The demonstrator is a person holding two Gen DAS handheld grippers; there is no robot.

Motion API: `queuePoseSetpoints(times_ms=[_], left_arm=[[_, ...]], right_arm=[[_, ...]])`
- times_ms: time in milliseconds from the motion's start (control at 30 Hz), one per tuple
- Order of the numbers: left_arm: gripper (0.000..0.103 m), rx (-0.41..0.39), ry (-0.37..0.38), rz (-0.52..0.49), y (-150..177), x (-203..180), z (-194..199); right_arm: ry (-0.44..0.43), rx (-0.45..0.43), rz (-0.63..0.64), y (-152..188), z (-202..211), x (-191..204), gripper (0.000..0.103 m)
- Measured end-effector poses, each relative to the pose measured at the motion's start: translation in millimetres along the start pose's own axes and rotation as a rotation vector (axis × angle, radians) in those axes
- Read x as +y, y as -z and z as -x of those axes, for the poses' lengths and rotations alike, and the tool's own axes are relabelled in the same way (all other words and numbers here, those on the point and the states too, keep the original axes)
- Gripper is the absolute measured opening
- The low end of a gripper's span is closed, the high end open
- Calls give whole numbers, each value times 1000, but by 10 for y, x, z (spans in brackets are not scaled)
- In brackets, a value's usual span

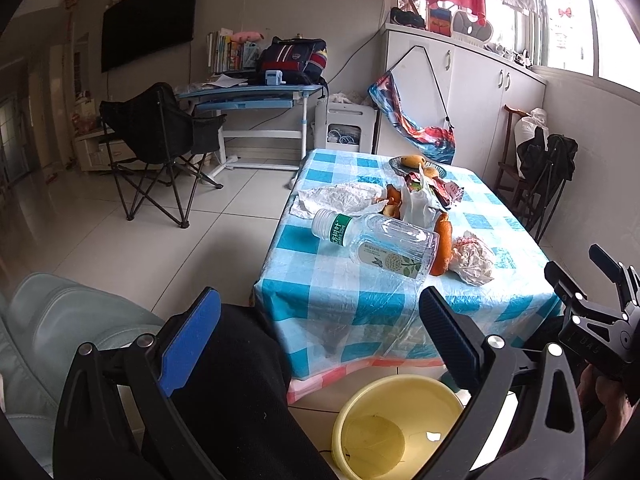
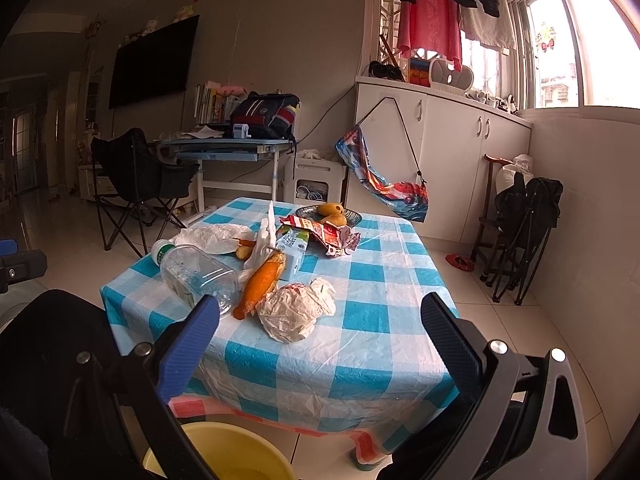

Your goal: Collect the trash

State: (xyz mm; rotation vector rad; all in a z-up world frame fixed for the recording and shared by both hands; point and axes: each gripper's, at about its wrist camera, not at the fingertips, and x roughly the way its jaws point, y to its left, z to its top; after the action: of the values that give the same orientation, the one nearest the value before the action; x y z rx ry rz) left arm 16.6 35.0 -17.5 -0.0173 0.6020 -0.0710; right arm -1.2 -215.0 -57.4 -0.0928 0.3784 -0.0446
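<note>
Trash lies on a table with a blue-checked cloth (image 1: 360, 304) (image 2: 376, 280): an empty clear plastic bottle (image 1: 380, 242) (image 2: 196, 276) on its side, orange peel (image 1: 442, 248) (image 2: 262, 282), a crumpled paper ball (image 1: 472, 258) (image 2: 294, 312), a white plastic bag (image 1: 340, 198) (image 2: 212, 236), a green-white carton (image 2: 294, 250) and a red snack wrapper (image 2: 332, 236). A yellow bin (image 1: 400, 424) (image 2: 224, 456) stands on the floor below the table's near edge. My left gripper (image 1: 320, 340) is open and empty, before the near edge. My right gripper (image 2: 320, 344) is open and empty, before the paper ball.
A dish with fruit (image 1: 416, 166) (image 2: 330, 214) sits at the table's far end. A black folding chair (image 1: 160, 140) and a blue desk (image 1: 256, 96) stand at the left rear. White cabinets (image 2: 460, 160) line the right wall. A grey-green sofa arm (image 1: 60, 340) is at lower left.
</note>
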Motion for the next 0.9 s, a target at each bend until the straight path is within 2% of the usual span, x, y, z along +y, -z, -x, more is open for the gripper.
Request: queuePoseSetpoints(times_ms=[900], left_arm=[[96,33,16,4,52,-31,-64]], right_arm=[[-10,19,8,25,-29,31,97]])
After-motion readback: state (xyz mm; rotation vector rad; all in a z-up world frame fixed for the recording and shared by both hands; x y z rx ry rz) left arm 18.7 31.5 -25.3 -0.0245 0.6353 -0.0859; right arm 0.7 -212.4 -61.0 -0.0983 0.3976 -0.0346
